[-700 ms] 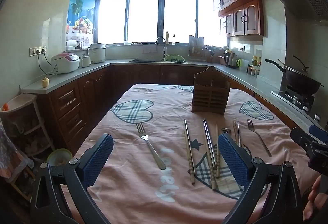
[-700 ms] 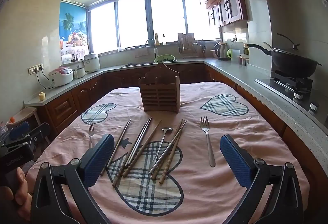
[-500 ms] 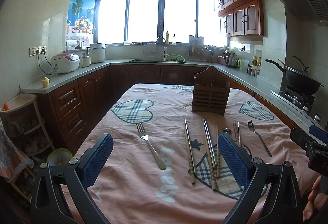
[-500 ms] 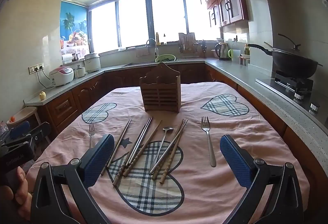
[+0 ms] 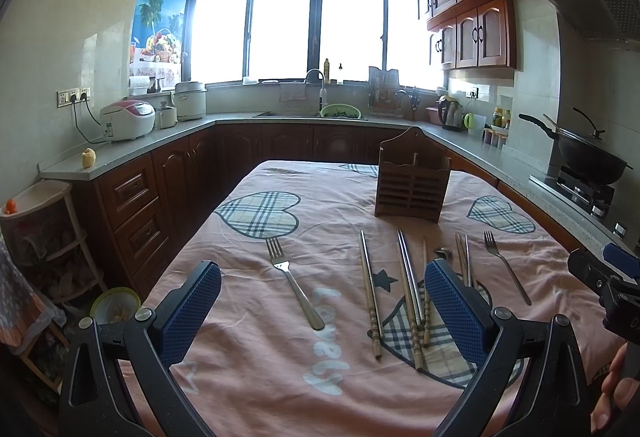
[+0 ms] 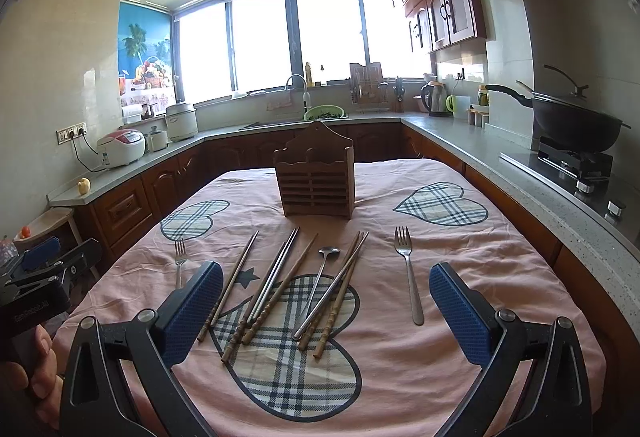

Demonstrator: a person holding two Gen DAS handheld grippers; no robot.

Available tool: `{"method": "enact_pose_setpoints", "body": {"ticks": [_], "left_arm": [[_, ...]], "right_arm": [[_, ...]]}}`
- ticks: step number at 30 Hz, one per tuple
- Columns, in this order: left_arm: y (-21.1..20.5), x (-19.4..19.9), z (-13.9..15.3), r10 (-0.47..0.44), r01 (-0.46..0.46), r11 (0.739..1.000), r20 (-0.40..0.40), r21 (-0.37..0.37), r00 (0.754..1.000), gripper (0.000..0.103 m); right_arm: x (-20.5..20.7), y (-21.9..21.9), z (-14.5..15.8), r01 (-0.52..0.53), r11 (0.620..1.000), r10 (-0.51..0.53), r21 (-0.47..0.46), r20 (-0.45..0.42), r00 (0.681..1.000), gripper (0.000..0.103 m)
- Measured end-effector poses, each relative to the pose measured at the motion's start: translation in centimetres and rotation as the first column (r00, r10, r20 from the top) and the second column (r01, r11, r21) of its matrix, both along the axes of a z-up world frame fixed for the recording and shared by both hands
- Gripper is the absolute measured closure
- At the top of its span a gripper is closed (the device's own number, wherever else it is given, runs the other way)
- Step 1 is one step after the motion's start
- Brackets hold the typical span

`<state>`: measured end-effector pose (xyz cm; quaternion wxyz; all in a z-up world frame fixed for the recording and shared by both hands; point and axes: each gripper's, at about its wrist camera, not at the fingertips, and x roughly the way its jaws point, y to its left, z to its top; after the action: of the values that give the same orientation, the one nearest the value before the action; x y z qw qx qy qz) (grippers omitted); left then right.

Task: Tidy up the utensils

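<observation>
Two forks lie apart in the left wrist view, one fork (image 5: pixel 295 283) ahead of the spread, empty left tongs (image 5: pixel 322 311). Right wrist view: right tongs (image 6: pixel 326 311) gape over chopsticks (image 6: pixel 272 287) before the holder (image 6: pixel 316 181). Nothing has shifted; sorting remains unstarted.

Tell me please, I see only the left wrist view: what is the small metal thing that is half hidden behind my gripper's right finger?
Observer: It is a spoon. The right wrist view shows it whole, with its bowl toward the wooden holder and its handle among the chopsticks.
Operator: Thank you. Does the right gripper hold something? I see only its edge.
Observer: No. The right gripper is open wide and there is nothing between its pads. The utensils lie on the cloth beyond it.
</observation>
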<state>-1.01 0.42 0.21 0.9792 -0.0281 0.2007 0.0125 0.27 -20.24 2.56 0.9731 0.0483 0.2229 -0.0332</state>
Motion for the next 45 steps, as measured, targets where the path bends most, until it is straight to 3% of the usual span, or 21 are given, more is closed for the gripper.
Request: {"method": "enact_pose_setpoints", "body": {"ticks": [12, 22, 25, 27, 28, 33, 37, 45], "left_arm": [[-0.2, 1.6, -0.3, -0.001, 0.001, 1.0, -0.039, 0.014, 0.999, 0.001], [0.1, 7.0, 0.1, -0.046, 0.048, 0.999, -0.15, 0.009, 0.988, 0.005], [0.0, 9.1, 0.0, -0.065, 0.066, 0.998, -0.19, 0.002, 0.98, 0.011], [0.0, 10.5, 0.0, -0.08, 0.081, 0.997, -0.22, -0.008, 0.972, 0.016], [-0.1, 11.2, 0.0, -0.066, 0.055, 0.997, -0.261, -0.049, 0.963, 0.019], [0.2, 14.8, -0.3, -0.083, 0.067, 0.996, -0.315, -0.06, 0.946, 0.026], [0.4, 17.6, -0.7, -0.088, 0.07, 0.995, -0.355, -0.064, 0.931, 0.034], [-0.4, 23.0, -1.0, -0.111, 0.083, 0.993, -0.425, -0.084, 0.898, 0.039]], "right_arm": [[0.6, 0.0, -0.5, -0.006, 1.0, 0.006, 0.006, 0.001, 1.0, 0.0], [3.4, -1.6, -0.9, -0.017, 0.999, 0.019, 0.043, -0.036, 0.999, 0.002], [4.8, -2.4, -1.5, -0.011, 0.998, 0.015, 0.056, -0.067, 0.998, 0.009], [5.9, -2.9, -1.9, -0.009, 0.997, 0.014, 0.073, -0.075, 0.997, 0.019], [6.4, -3.2, -2.2, -0.008, 0.995, 0.016, 0.095, -0.085, 0.996, 0.021], [9.3, -4.6, -3.6, 0.002, 0.99, 0.016, 0.142, -0.129, 0.991, 0.042], [11.7, -5.5, -4.6, 0.021, 0.981, 0.014, 0.194, -0.179, 0.984, 0.047], [16.2, -7.1, -5.9, 0.037, 0.971, 0.021, 0.235, -0.24, 0.97, 0.053]]}}
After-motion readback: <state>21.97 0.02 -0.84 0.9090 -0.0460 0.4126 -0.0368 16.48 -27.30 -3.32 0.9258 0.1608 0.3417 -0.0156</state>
